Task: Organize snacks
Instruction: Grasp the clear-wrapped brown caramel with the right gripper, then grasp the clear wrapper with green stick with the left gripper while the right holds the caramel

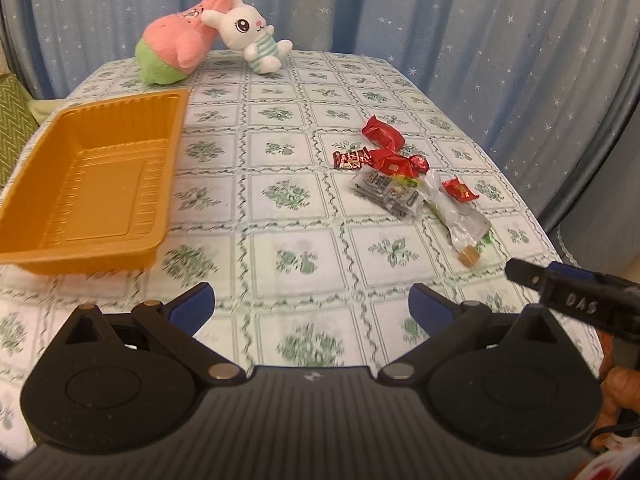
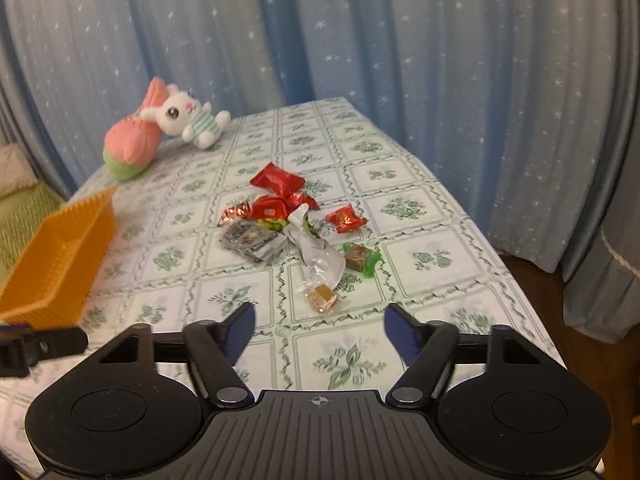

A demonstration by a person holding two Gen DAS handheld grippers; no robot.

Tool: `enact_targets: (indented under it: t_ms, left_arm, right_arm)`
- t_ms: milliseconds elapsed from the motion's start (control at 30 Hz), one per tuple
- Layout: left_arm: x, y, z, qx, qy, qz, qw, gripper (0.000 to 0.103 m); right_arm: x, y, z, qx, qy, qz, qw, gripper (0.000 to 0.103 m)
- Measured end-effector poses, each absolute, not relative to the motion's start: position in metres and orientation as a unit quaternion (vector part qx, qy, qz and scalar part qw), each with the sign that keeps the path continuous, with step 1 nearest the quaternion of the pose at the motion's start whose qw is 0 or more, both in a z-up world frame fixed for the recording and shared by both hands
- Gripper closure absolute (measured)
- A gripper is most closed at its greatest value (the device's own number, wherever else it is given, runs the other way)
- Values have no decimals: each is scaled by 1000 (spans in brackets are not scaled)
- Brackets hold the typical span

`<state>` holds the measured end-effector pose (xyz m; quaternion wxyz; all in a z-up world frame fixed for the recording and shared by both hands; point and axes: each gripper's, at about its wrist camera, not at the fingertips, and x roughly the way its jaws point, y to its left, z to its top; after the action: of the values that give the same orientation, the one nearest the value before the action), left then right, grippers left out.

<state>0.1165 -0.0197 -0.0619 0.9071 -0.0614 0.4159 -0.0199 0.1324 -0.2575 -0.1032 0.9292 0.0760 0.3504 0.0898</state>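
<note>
here both grippers, left (image 1: 311,304) and right (image 2: 319,330), hang released; snacks (image 2: 296,228) lie right of the tray (image 1: 92,184).

The orange tray (image 2: 60,256) runs off the left edge of the right wrist view, so its far side and inside are unseen there. Right of the tray, the snack pile (image 1: 404,176) overlaps itself: the silver packet (image 1: 390,194) lies partly under a crumpled clear wrapper (image 1: 456,216), and print on every wrapper is too small to read. Beyond the tray, the pink plush (image 1: 180,40) is partly covered by the white rabbit (image 1: 248,34). The right gripper (image 1: 516,270) is cut by the picture's right edge.
</note>
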Motion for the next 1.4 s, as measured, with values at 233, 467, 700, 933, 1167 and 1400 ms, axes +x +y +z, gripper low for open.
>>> enact_targets:
  t_ms: [233, 467, 700, 933, 1167, 1400]
  left_arm:
    - [149, -22, -83, -64, 423, -34, 903, 7]
    - [166, -24, -95, -71, 429, -44, 900, 7]
    - [171, -22, -101, -85, 432, -48, 897, 7]
    - [175, -17, -103, -97, 430, -47, 896, 8]
    - [186, -13, -104, -107, 426, -47, 897, 9]
    - [198, -19, -104, -105, 422, -58, 899, 9]
  right_arm:
    - [171, -246, -129, 12, 360, 119, 925, 50]
    - [201, -235, -150, -38, 384, 133, 913, 61]
    - [205, -232, -156, -44, 392, 138, 909, 74]
    - [202, -223, -147, -33, 377, 142, 915, 82]
    - [210, -223, -141, -7, 371, 134, 919, 82]
    - [213, -242, -118, 17, 318, 94, 943, 82]
